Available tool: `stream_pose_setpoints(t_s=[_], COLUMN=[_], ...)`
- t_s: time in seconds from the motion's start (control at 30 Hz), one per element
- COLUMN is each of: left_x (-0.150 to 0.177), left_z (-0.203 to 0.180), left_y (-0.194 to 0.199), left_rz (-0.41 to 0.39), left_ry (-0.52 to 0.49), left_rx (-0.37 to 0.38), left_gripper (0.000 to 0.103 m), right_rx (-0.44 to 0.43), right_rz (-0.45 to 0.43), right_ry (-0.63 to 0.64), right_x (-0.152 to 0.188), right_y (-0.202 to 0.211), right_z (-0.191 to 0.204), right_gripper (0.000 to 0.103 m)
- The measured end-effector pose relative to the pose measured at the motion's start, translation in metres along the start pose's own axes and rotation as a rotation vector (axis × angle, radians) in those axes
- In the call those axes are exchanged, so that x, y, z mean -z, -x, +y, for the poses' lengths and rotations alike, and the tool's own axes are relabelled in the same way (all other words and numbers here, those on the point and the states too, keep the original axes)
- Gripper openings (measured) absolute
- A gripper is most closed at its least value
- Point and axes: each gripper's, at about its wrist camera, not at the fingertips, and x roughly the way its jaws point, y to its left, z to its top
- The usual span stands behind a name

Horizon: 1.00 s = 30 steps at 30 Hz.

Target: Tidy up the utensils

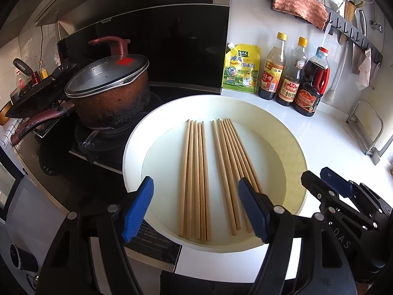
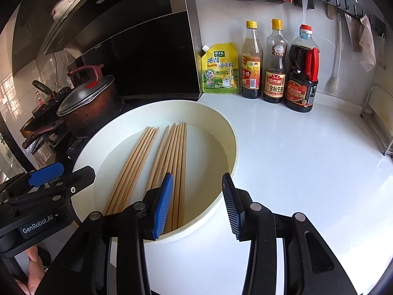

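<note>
Two groups of wooden chopsticks (image 1: 194,179) are laid side by side, a narrow gap between them, on the floor of a round white basin (image 1: 137,132) set on a white countertop (image 2: 307,152). Both groups run lengthwise away from the cameras.

The left gripper (image 1: 196,209) is held above the near part of the basin with its jaws spread wide; the left-hand group is seen between the blue pads (image 1: 138,209), but no contact with the pads is observed. The right gripper (image 2: 196,206) is positioned over the basin's near right rim, jaws parted and nothing clasped; its left pad overlaps the right-hand group (image 2: 175,162) in view only.

A lidded, scorched pot (image 1: 113,93) is noted on the hob to the left. A yellow seasoning pouch (image 2: 220,68) and three sauce bottles (image 2: 275,66) are lined up against the back wall. A pink cloth (image 1: 301,5) is hung on the wall rail.
</note>
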Motion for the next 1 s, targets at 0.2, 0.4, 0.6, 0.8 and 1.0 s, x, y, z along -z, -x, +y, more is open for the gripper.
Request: stream_pose_setpoints(t_s=[0.2, 0.4, 0.6, 0.8, 1.0], left_x=[0.0, 0.002, 0.003, 0.003, 0.004], left_z=[-0.002, -0.003, -0.002, 0.0, 0.002], left_y=[0.006, 0.01, 0.01, 0.012, 0.015], left_rz=[-0.008, -0.012, -0.008, -0.014, -0.023], left_ry=[-0.003, -0.004, 0.005, 0.008, 0.006], left_rx=[-0.011, -0.014, -0.015, -0.02, -0.036], left_gripper=[0.078, 0.083, 0.086, 0.089, 0.09], right_rx=[0.002, 0.002, 0.009, 0.023, 0.033], right_rz=[-0.007, -0.011, -0.018, -0.028, -0.037], right_ry=[-0.003, -0.006, -0.003, -0.001, 0.004], right_x=[0.001, 0.002, 0.003, 0.003, 0.003], right_y=[0.005, 0.007, 0.011, 0.016, 0.018], right_z=[-0.001, -0.001, -0.001, -0.001, 0.001], right_gripper=[0.04, 0.042, 0.046, 0.054, 0.062])
